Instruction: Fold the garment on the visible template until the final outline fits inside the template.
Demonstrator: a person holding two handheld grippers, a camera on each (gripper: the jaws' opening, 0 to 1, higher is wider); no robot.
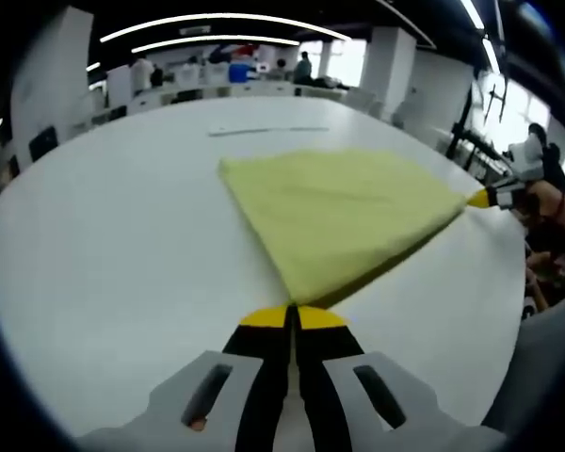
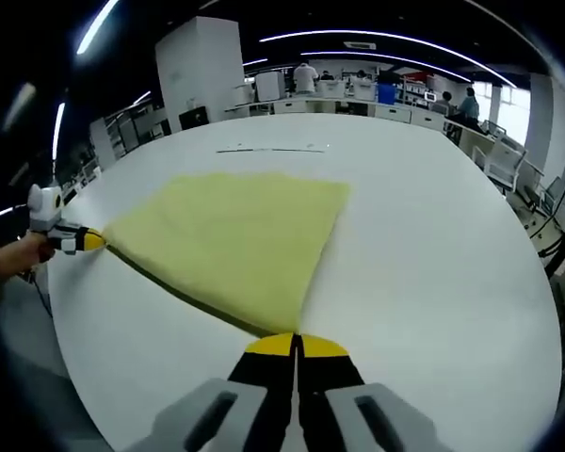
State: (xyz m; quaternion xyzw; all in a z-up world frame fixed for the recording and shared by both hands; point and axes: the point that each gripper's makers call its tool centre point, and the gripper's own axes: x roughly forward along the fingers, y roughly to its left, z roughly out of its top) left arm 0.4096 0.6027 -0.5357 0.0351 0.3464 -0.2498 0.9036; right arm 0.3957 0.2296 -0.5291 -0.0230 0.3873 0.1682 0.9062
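A pale yellow garment (image 1: 344, 212) lies spread on the white table (image 1: 122, 245), stretched between both grippers. My left gripper (image 1: 293, 315) is shut on its near corner, jaws pressed together. The right gripper (image 1: 485, 198) comes in from the right, pinching the other corner, with a hand behind it. In the right gripper view the same garment (image 2: 231, 245) fans out from my right gripper (image 2: 295, 344), which is shut on a corner. The left gripper (image 2: 85, 241) holds the far left corner. A thin outline mark (image 2: 273, 149) sits on the table beyond the cloth.
The table edge (image 2: 85, 377) curves close on the left in the right gripper view. Desks, chairs and several people (image 2: 306, 77) stand far behind the table. A person's sleeve (image 1: 546, 358) shows at the lower right in the left gripper view.
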